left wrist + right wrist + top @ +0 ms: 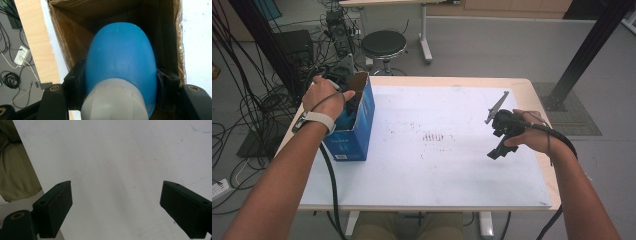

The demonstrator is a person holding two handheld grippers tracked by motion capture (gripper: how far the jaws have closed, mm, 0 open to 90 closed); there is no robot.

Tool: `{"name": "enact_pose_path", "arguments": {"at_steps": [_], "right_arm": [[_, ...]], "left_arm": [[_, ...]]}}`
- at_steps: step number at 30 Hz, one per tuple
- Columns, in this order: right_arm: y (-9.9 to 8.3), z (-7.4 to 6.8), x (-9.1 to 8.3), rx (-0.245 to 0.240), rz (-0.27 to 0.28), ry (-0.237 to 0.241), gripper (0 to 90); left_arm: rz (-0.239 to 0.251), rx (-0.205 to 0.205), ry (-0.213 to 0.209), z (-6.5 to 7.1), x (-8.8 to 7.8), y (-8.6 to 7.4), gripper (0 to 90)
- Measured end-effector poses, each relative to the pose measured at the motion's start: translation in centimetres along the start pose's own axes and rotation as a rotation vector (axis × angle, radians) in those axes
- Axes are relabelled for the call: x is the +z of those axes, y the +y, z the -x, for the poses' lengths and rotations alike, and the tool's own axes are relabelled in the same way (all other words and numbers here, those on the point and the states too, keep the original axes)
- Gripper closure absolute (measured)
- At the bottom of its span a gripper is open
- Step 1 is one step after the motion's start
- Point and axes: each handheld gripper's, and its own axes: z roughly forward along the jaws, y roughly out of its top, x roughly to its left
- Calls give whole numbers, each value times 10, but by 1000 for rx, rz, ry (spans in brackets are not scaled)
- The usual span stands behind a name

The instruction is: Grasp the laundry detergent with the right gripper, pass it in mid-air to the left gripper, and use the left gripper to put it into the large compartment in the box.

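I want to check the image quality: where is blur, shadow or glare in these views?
High view: sharp, even light, no glare. Left gripper view: the blue and grey object is close and soft; the cardboard box interior is dark. Right gripper view: the right claw casts a faint shadow on the white table.

The pale wooden surface carries a white mat over most of it, with an open blue cardboard box standing at nine o'clock.

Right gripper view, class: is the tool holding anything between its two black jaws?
No. The right tool has its jaws wide apart, with nothing but the bare white table between them.
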Motion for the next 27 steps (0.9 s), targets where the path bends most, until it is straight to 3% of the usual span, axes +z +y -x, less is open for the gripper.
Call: {"name": "enact_pose_path", "arguments": {"at_steps": [12,27], "right_arm": [[-4,0,3,6,1,6,110],[-6,0,4,13,2,5,109]], "left_arm": [[-12,9,0,1,13,-1,381],[-13,24,2,3,15,1,379]]}}
